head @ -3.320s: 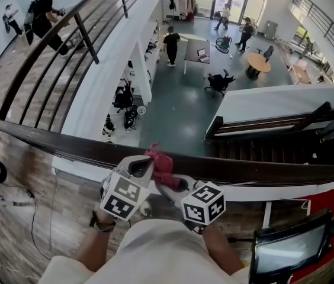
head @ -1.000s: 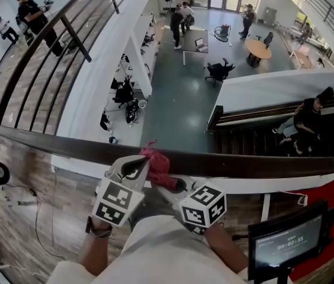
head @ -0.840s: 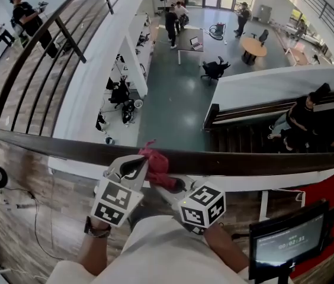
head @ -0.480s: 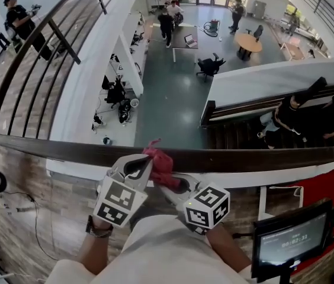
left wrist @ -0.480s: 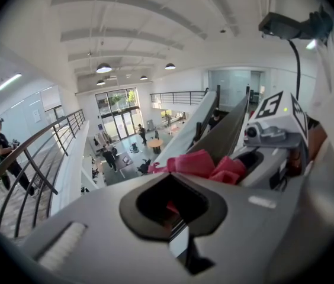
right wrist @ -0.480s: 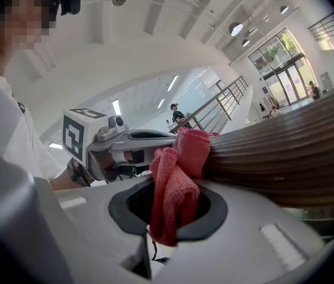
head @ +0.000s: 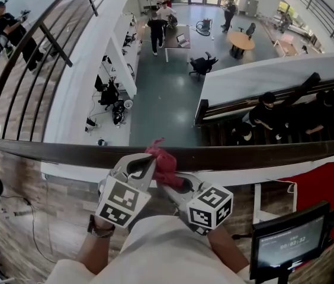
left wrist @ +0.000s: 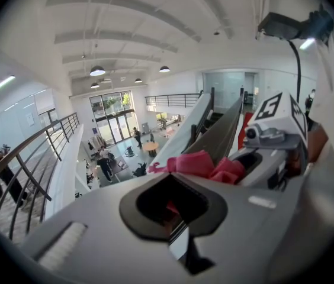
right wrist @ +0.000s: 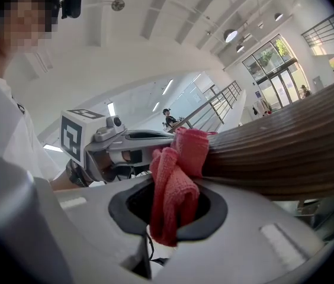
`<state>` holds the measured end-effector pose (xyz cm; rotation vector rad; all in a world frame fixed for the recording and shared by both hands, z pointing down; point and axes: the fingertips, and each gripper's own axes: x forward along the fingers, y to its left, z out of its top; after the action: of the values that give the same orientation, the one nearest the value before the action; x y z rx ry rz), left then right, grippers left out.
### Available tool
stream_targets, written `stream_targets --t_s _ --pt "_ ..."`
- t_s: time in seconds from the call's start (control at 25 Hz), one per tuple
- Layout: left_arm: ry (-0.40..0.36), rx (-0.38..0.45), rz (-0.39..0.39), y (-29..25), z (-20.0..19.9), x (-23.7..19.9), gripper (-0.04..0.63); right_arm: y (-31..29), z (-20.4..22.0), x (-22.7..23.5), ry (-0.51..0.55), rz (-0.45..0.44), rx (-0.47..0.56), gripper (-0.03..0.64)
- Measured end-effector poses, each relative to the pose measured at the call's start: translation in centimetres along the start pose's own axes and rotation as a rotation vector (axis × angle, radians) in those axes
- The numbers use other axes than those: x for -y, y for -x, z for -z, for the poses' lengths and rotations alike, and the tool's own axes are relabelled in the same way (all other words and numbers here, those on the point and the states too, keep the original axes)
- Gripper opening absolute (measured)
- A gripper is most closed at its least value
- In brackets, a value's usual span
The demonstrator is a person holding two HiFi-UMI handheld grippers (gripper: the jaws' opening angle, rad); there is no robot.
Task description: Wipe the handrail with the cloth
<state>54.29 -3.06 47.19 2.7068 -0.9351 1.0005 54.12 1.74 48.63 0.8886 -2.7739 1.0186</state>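
Head view, looking steeply down over a balcony edge. The dark wooden handrail point(head: 285, 155) crosses the scene from left to right, with an open hall and a staircase far below it. The red cloth point(head: 163, 161) lies bunched against the top and near side of the handrail, about midway along the visible stretch. The right gripper point(head: 168, 186) has its jaws clamped on the cloth; in the right gripper view a thick fold of cloth point(right wrist: 176, 189) stands up through the jaw opening and presses against the grained handrail point(right wrist: 279, 152). The left gripper point(head: 145, 163) meets the cloth from the left with its jaws together. In the left gripper view a scrap of red shows inside the jaw opening, so the left gripper point(left wrist: 173, 210) appears to pinch a corner, while the bulk of the cloth point(left wrist: 201, 163) lies just beyond its tips. Judged step: wiping is in hand, with the cloth in contact with the rail. The next move calls for both grips to hold firm while the cloth slides along the handrail under steady pressure
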Motion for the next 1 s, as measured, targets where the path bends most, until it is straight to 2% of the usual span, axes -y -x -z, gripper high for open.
stream_targets --t_s 0.56,1.0 --pt "-0.032 0.017 0.028 -2.2 -2.3 3.0 0.002 3.6 -0.1 2.2 -0.017 0.035 0.033 0.061" --pt "-0.036 0.023 0.055 -2.6 -3.0 3.6 0.002 4.3 -0.3 2.8 -0.022 0.070 0.040 0.061"
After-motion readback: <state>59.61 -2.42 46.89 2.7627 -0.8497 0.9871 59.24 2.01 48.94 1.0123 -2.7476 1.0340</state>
